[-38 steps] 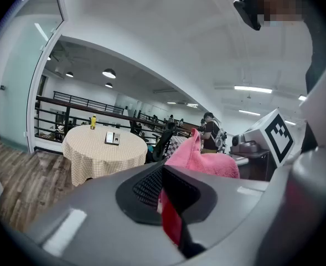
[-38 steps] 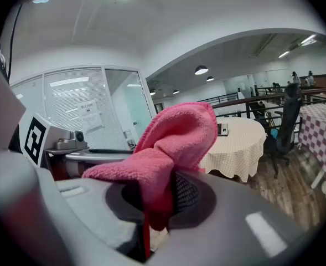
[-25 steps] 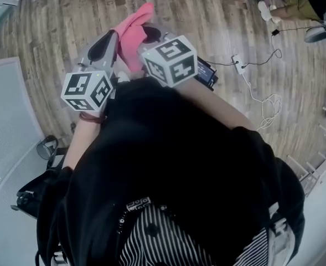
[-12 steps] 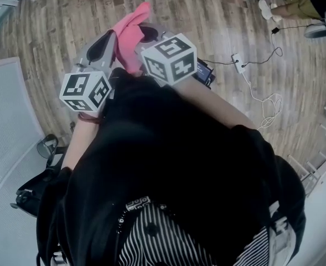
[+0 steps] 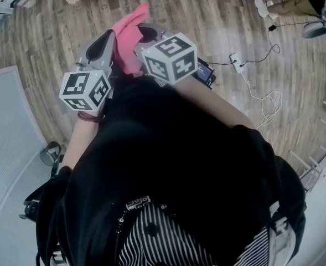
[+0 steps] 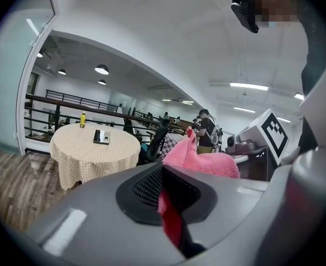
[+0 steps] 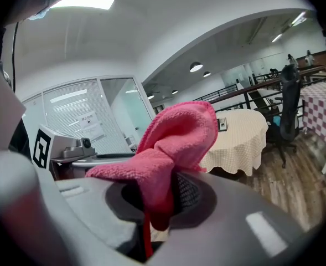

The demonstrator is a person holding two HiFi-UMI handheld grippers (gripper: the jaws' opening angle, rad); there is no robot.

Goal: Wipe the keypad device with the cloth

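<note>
One pink cloth (image 7: 174,137) clamped in right tool (image 7: 151,215) | left tool (image 6: 171,204) closed | wood-plank floor (image 5: 218,15) | round clothed table (image 6: 93,148)

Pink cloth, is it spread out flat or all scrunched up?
Scrunched up: the pink cloth bunches upward in folds, pinched in the right gripper.

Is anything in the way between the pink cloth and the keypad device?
Yes: the cloth is pinched in the right gripper, whose marker cube and the person's forearm lie over most of the dark device in the head view.
</note>
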